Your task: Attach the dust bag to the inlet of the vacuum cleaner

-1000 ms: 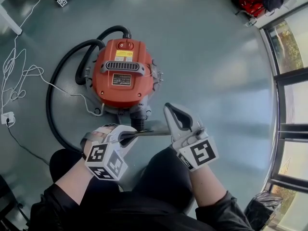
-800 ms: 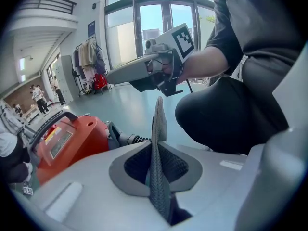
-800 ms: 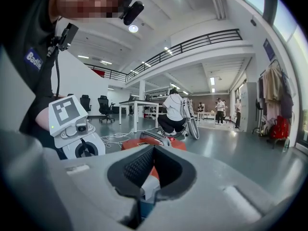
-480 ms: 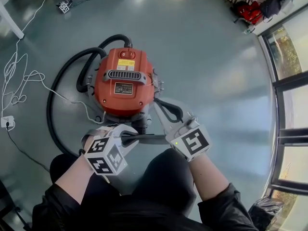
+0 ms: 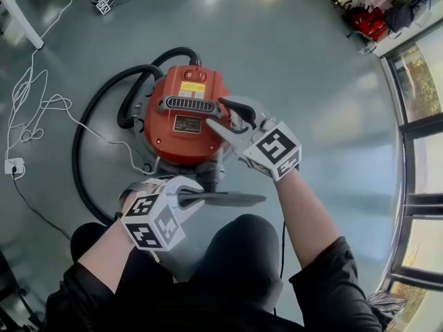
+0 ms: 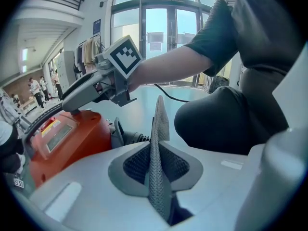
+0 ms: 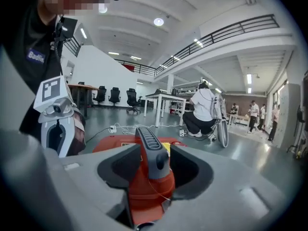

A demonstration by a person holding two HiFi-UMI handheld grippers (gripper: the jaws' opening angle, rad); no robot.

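The orange vacuum cleaner [image 5: 181, 120] stands on the floor in front of my knees, its grey ribbed handle [image 5: 188, 104] on top and its black inlet [image 5: 210, 176] facing me. My left gripper [image 5: 184, 198] is shut on the left end of the flat grey dust bag [image 5: 232, 199], which juts level to the right below the inlet. Its mesh edge [image 6: 158, 162] stands pinched between the pads. My right gripper [image 5: 220, 115] is over the vacuum's right side. Its jaws are opening, and the handle's end [image 7: 153, 154] sits between them with gaps on both sides.
A black hose [image 5: 84, 159] loops round the vacuum's left side. White cable [image 5: 38, 106] and a power strip [image 5: 12, 165] lie at far left. Windows run along the right edge, with red bags [image 5: 369, 21] at the top right. People and tables [image 7: 202, 112] are far off.
My right gripper left the right end of the dust bag, travelled up to the vacuum's handle and opened. The left gripper kept its hold on the bag and barely moved.
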